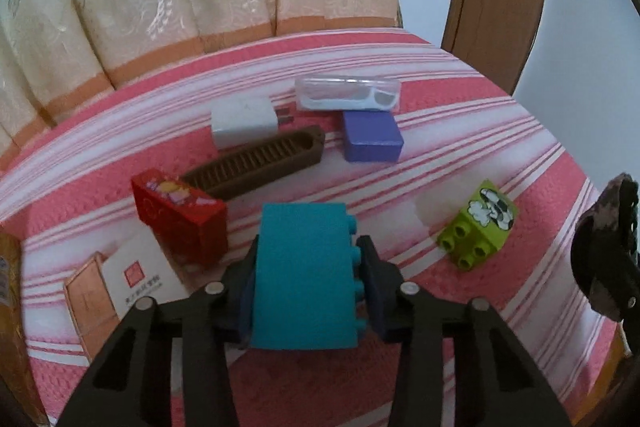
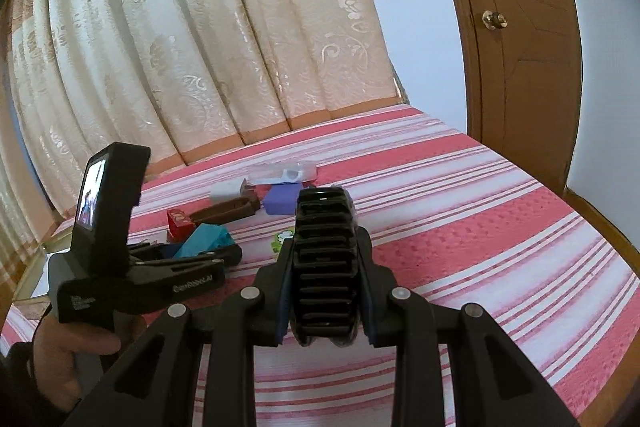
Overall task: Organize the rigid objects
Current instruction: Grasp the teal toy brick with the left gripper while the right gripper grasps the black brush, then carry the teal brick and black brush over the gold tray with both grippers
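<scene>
The left tool (image 1: 308, 279) squeezes a teal block (image 1: 306, 275). The right tool (image 2: 325, 263) squeezes a black comb (image 2: 325, 251). A red block (image 1: 180, 215) sits just left of the teal block.

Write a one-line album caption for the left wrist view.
Left hand-held gripper clamps a teal plastic building block above a pink striped bedspread scattered with small objects.

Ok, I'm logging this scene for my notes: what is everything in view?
teal block: 1, teal, in left gripper
black ribbed object: 1, black, in right gripper
red block: 1, red, left
brown comb: 1, brown, middle
white charger: 1, white, behind comb
purple block: 1, purple, beside comb
clear case: 1, clear, farthest
green block: 1, lime, right
white card: 1, white, near left
striped cloth: 1, pink-white
left gripper: 1, black
right gripper: 1, black
</scene>
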Demonstrator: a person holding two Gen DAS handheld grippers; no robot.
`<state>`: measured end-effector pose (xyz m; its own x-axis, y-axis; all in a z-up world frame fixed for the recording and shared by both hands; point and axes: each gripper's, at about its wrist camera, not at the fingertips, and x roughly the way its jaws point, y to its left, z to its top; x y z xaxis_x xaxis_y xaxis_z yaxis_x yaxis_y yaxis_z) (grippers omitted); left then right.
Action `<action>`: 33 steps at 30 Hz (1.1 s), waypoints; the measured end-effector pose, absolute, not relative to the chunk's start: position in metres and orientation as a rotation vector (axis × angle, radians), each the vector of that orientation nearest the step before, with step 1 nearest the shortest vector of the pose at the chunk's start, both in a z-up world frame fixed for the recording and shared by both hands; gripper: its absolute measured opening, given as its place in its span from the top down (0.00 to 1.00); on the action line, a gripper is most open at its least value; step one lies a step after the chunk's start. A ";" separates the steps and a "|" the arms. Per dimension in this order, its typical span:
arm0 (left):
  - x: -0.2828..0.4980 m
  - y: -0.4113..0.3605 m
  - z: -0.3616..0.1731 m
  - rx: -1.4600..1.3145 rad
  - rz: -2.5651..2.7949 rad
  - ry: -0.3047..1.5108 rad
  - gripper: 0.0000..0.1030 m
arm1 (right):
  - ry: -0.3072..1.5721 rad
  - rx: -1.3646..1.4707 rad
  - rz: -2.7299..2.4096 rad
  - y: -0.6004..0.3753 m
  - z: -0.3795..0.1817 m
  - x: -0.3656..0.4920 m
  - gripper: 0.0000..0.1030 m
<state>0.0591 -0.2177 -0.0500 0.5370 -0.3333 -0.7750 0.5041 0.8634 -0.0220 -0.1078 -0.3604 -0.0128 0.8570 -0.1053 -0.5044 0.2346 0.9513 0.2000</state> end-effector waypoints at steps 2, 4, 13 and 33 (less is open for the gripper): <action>0.059 -0.218 -0.050 0.211 -0.505 0.872 0.60 | 0.521 0.267 -0.181 -0.361 -0.015 -0.107 0.71; 0.060 -0.214 -0.049 0.189 -0.516 0.876 0.60 | 0.530 0.273 -0.185 -0.362 -0.017 -0.106 0.71; 0.053 -0.191 -0.037 0.089 -0.549 0.811 0.60 | 0.545 0.273 -0.184 -0.351 -0.017 -0.106 0.71; 0.015 -0.033 0.018 0.022 -0.347 0.601 0.60 | 0.478 0.131 0.052 -0.196 0.026 -0.075 0.71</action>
<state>0.0149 -0.0329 0.0179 0.7690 -0.3135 -0.5572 0.3262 0.9419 -0.0798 -0.0746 -0.1955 0.0261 0.8866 0.0804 -0.4554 -0.0192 0.9903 0.1374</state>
